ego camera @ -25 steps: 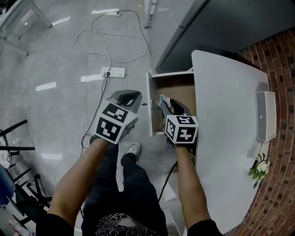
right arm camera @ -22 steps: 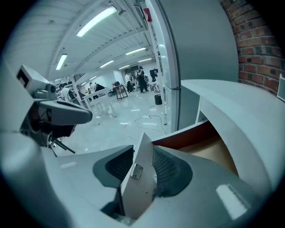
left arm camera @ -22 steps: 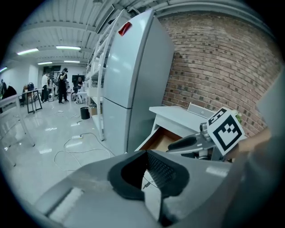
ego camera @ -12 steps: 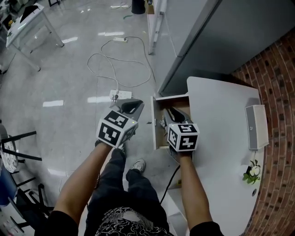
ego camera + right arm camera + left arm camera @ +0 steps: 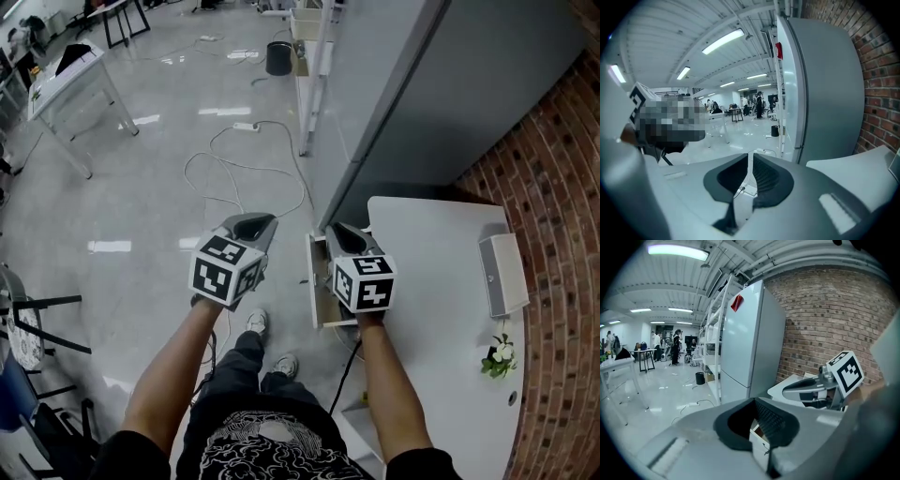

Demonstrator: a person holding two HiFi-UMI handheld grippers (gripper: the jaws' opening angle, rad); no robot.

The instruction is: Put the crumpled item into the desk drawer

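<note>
The desk drawer [image 5: 320,281] stands pulled out from the white desk [image 5: 441,272]. My right gripper [image 5: 342,234] hovers over it and hides most of its inside. I see no crumpled item in any view. In the right gripper view the right gripper [image 5: 751,180] has only a thin gap left between its closing jaws, with nothing in it. My left gripper [image 5: 246,228] hangs over the floor just left of the drawer front. In its own view the left gripper [image 5: 757,427] shows a narrow gap, and the drawer [image 5: 759,441] shows through it.
A tall grey cabinet [image 5: 422,94] stands behind the desk, against a brick wall [image 5: 562,234]. A white box [image 5: 502,272] and a small flower [image 5: 497,356] sit on the desk's far side. Cables [image 5: 253,169] trail over the floor. The person's shoes [image 5: 255,323] are below the drawer.
The head view has risen and tilted toward the room. The right gripper has lifted out of the drawer, where it was above a crumpled thing. The left gripper stays beside it.
</note>
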